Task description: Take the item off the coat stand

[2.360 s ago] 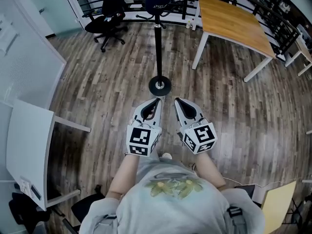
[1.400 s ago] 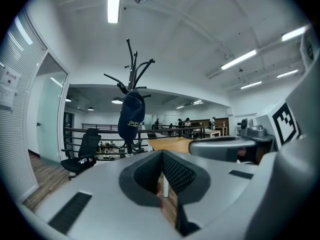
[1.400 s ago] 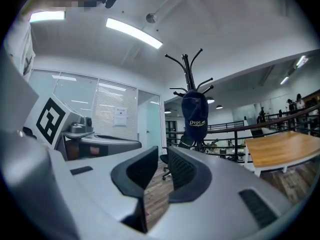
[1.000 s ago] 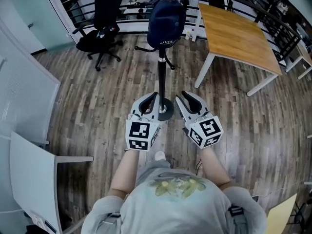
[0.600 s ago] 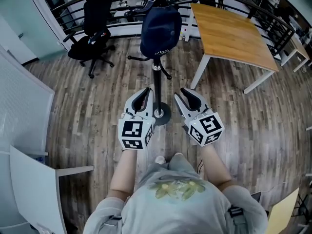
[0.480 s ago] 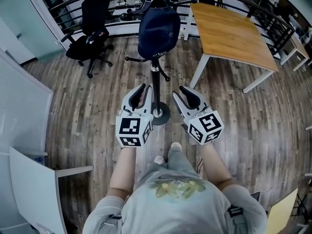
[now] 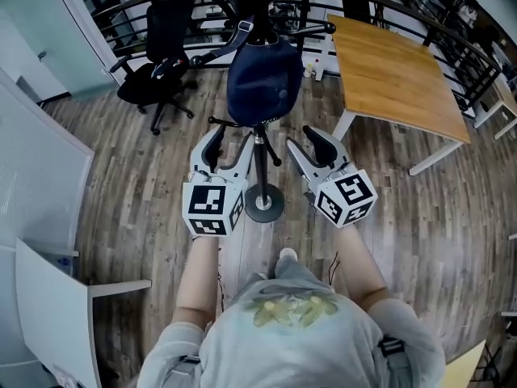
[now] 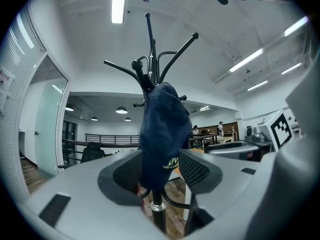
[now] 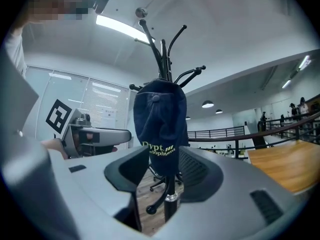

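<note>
A navy cap (image 7: 262, 87) with yellow print hangs on the black coat stand (image 7: 258, 158), high above its round base (image 7: 264, 204). My left gripper (image 7: 229, 145) is just left of the pole and my right gripper (image 7: 309, 145) just right of it, both below the cap. Both point level. Their jaws have just been opening and now stand wide, with nothing between the pads. In the left gripper view the cap (image 8: 162, 134) hangs ahead of the open gripper (image 8: 160, 171). The right gripper view shows the cap (image 9: 160, 119) ahead of that gripper (image 9: 160, 169) too.
A wooden table (image 7: 396, 79) stands at the right, past the stand. A black office chair (image 7: 157, 63) is at the back left, in front of a dark railing (image 7: 452, 39). A white panel (image 7: 48, 281) stands at the left. The floor is wood plank.
The person has stepped closer to the stand. Both grippers have risen and moved forward to either side of the pole, and their jaws stand wider than before.
</note>
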`<state>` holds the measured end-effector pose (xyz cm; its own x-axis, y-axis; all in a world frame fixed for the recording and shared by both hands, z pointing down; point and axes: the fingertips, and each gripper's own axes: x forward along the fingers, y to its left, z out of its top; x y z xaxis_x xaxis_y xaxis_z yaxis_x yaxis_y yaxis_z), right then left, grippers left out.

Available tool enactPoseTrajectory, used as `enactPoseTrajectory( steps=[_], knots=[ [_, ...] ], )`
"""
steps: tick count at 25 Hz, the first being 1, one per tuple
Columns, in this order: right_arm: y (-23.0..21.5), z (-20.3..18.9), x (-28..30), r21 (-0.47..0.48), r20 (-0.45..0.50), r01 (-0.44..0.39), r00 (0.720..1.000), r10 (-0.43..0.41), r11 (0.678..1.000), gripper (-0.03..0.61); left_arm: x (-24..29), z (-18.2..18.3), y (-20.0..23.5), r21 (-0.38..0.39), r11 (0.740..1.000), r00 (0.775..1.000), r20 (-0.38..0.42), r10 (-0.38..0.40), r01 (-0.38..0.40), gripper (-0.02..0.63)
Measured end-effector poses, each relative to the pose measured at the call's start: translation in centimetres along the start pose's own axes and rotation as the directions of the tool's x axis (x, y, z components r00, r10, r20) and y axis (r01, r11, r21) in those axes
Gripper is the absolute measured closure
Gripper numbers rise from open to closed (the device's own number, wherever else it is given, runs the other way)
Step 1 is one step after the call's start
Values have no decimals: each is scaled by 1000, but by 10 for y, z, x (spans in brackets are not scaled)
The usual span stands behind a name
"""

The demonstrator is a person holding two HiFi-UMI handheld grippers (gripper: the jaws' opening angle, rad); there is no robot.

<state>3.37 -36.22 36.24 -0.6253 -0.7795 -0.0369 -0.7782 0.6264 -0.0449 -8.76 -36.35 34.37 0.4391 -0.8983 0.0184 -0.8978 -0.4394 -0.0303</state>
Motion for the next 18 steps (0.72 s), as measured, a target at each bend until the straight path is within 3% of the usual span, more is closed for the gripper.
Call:
enactPoseTrajectory(
  steps=[10,15,18],
  knots=[
    [-30,37,42,18,68,-63,996,61,998,399,33,21,8,49,999,1000,16,-3,2,383],
    [-33,41,50,94,87,-159,985,151,983,399,36,30,3,16,999,999,29,-37,37,385],
    [-27,39,56,102,82,-217,974,209,971,407,39,29,9,28,1000,1000,16,3,-4,440]
  ],
)
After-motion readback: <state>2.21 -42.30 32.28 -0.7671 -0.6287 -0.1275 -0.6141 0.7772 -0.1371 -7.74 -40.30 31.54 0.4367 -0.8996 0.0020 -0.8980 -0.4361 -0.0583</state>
